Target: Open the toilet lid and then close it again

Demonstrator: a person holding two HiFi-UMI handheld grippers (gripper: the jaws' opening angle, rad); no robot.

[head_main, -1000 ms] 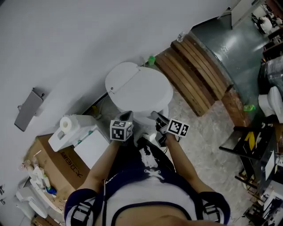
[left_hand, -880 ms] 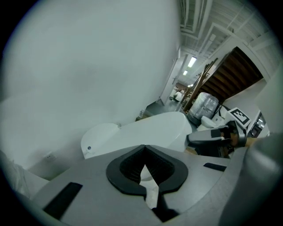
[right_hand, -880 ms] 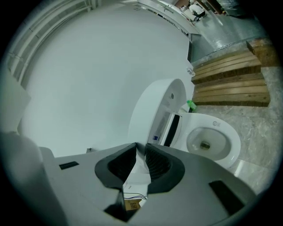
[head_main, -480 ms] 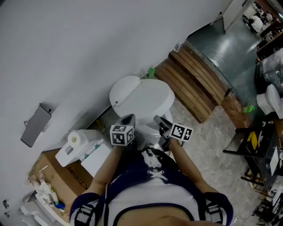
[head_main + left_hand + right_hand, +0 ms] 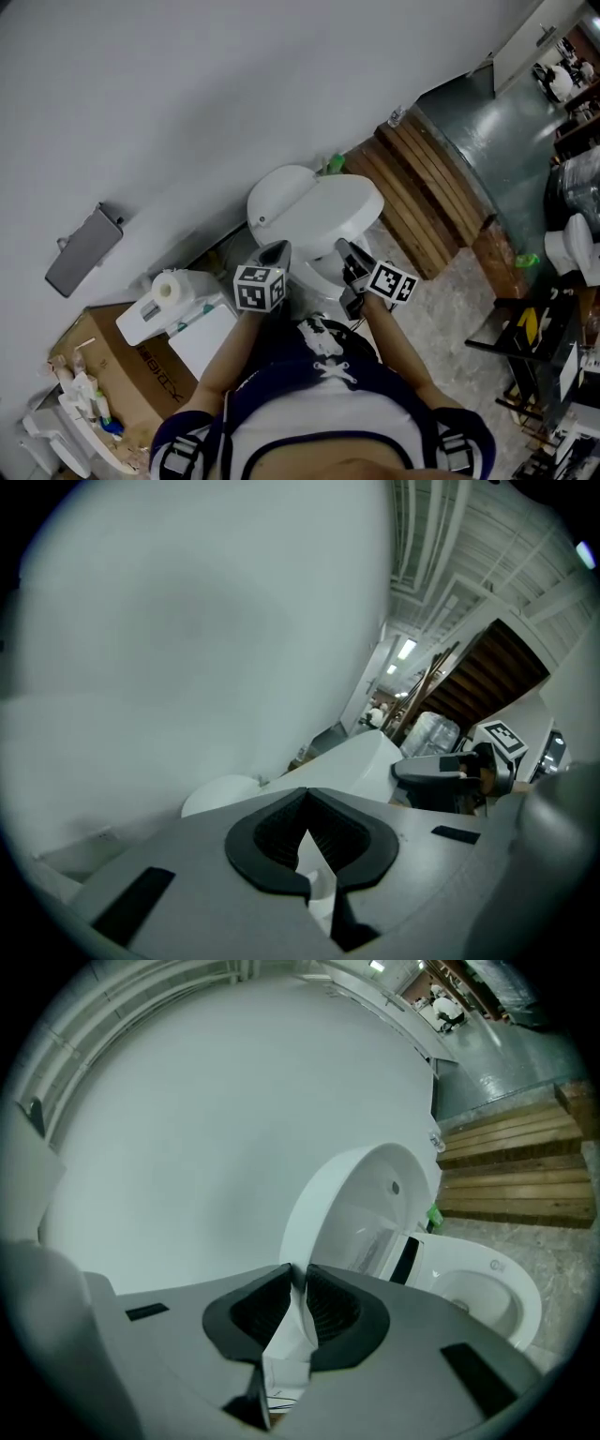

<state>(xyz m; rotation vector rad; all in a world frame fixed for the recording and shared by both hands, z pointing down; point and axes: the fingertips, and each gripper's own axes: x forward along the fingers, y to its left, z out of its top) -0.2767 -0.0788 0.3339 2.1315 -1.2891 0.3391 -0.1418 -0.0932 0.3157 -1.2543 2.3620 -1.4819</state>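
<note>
Head view shows the lid (image 5: 323,208), which lay flat a second ago, now looking shorter front to back. Its front edge has come up with the two grippers that were low at its rim. The right gripper (image 5: 345,249) has just been closing its jaws. The right gripper view shows them pinching the lid's rim, with the lid rising tilted straight ahead of the tips. Below and to the right is the open bowl (image 5: 487,1297), which the head view hides under the lid. The left gripper (image 5: 277,249) sits at the lid's other front corner. The left gripper view shows its jaw tips together, the lid just beyond them to the right and the right gripper past that. Whether the left tips nip the rim cannot be told.
</note>
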